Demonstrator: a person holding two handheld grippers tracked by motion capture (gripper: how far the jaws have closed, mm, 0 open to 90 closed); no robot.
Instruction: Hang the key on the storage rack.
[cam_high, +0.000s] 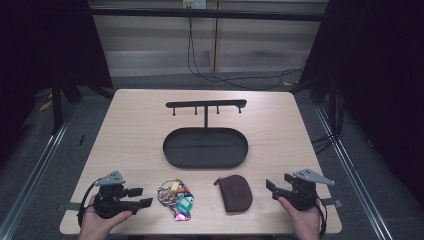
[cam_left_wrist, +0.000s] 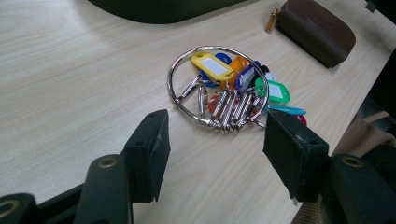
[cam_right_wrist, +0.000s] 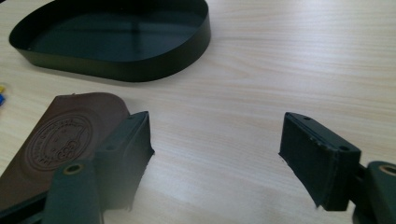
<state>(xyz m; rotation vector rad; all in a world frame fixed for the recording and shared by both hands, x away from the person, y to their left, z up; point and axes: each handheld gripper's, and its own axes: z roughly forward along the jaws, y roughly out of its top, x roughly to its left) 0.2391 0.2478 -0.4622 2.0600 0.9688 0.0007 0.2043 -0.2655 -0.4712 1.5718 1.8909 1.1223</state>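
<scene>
A big metal ring with several coloured key tags (cam_high: 176, 197) (cam_left_wrist: 227, 91) lies near the table's front edge. Just left of it my left gripper (cam_high: 142, 197) (cam_left_wrist: 215, 149) is open, pointing at the ring, nothing between its jaws. A brown leather pouch (cam_high: 235, 193) (cam_right_wrist: 60, 135) lies to the right of the tags. My right gripper (cam_high: 270, 187) (cam_right_wrist: 215, 158) stands open on the pouch's right side, its jaws over bare wood and the pouch beside its left jaw. A black oval tray (cam_high: 205, 159) (cam_right_wrist: 116, 70) with a hook rack (cam_high: 206, 104) sits at the table's middle.
The wooden table (cam_high: 135, 130) ends close behind both hands. The pouch (cam_left_wrist: 315, 30) also lies beyond the tags in the left gripper view. Dark curtains flank the table, and cables run over the floor beyond its far edge.
</scene>
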